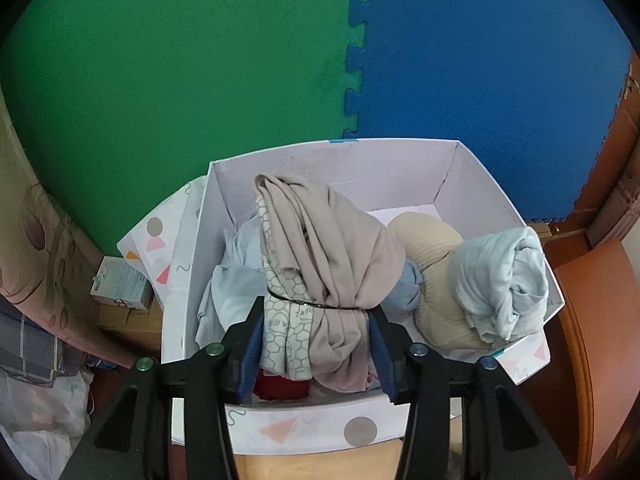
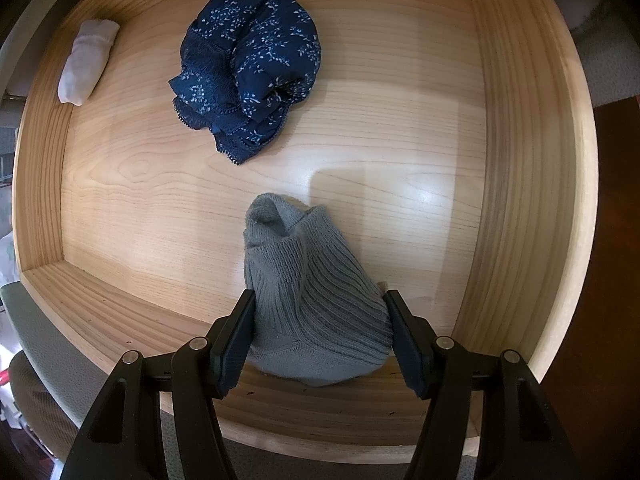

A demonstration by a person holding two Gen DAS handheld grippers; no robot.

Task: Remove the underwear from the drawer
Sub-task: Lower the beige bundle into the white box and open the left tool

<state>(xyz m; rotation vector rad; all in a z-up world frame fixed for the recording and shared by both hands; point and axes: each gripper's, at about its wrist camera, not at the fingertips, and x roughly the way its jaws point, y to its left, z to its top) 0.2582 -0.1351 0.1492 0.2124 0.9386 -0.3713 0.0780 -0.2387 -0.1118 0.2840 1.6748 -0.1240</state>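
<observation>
Right wrist view: right gripper [image 2: 320, 312] has its fingers pressed on both sides of a grey ribbed knit garment [image 2: 308, 300], pinching it low inside the wooden drawer [image 2: 516, 160], near the front wall. Farther back on the drawer floor sits a bunched navy floral underwear piece [image 2: 248, 72] w/ lace trim, apart from the grey one. At far left corner, against the side wall, lies a small rolled white item [image 2: 86, 60]. Left wrist view: left gripper [image 1: 316, 320] pinches a beige bundle [image 1: 324, 256] w/ a honeycomb-print layer, tied by a thin black band, held over a white patterned box [image 1: 460, 176]. Inside the box, nearby: pale blue cloth [image 1: 228, 296] at left, red fabric [image 1: 280, 384] under the bundle, a tan ribbed piece [image 1: 432, 248] & a light blue roll [image 1: 504, 280] at right. Beyond the box: green foam mat [image 1: 180, 80] & blue foam mat [image 1: 480, 60], interlocked
</observation>
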